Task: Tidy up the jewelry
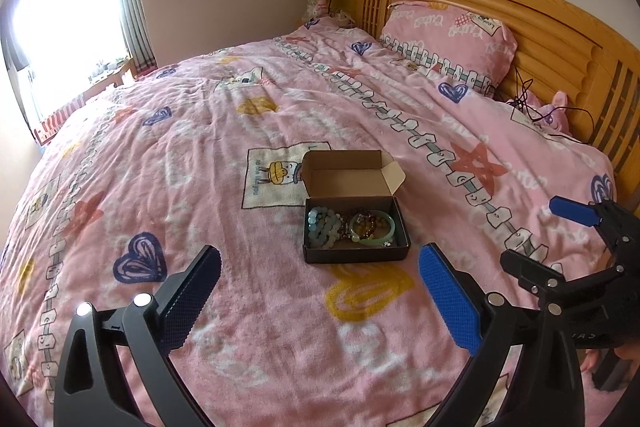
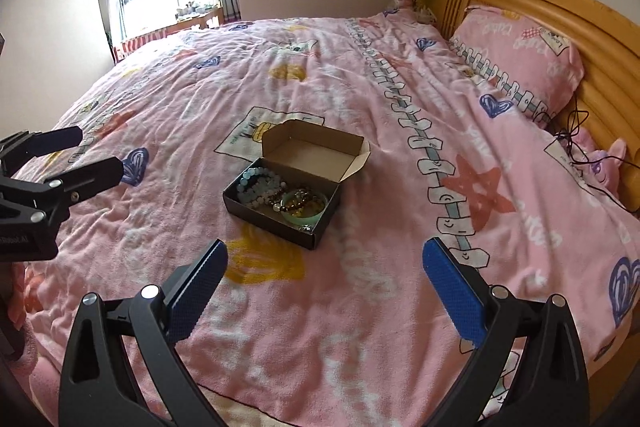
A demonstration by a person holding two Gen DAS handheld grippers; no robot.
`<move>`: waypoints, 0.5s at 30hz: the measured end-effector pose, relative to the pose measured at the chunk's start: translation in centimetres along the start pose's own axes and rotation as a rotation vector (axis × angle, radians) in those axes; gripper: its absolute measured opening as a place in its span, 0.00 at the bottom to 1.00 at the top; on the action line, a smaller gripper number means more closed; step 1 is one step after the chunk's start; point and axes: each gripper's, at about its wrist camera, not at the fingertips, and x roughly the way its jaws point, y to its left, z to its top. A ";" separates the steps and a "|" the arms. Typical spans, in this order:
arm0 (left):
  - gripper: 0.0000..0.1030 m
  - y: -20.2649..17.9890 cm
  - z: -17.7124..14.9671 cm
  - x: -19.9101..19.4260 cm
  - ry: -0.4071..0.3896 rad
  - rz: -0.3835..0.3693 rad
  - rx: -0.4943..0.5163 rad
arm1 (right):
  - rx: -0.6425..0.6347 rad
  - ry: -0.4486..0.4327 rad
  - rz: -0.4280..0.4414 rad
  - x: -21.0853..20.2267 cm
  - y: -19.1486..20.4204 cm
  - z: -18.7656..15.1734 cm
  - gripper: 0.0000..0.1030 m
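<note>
A small dark cardboard box (image 1: 356,254) with its brown lid (image 1: 344,173) folded open lies on the pink bedspread. It holds pale blue bead bracelets (image 1: 325,225), a green bangle (image 1: 390,227) and brown beads (image 1: 366,223). My left gripper (image 1: 320,301) is open and empty, just short of the box. My right gripper (image 2: 326,293) is open and empty, near the box (image 2: 276,217). The bracelets (image 2: 256,187) and bangle (image 2: 310,213) show there too. Each gripper appears in the other's view: the right one (image 1: 560,239) and the left one (image 2: 80,153).
The bed has a pink patterned quilt (image 1: 200,147), a pink pillow (image 1: 448,43) and a wooden headboard (image 1: 540,27) at the right. A pink plush toy (image 2: 604,163) and black cable (image 1: 528,103) lie near the headboard. A window (image 1: 68,39) is at the far left.
</note>
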 end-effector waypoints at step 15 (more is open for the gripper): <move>0.94 -0.7 -0.2 0.6 -0.008 -0.004 0.028 | 0.020 -0.005 -0.024 -0.2 -1.1 -0.1 0.93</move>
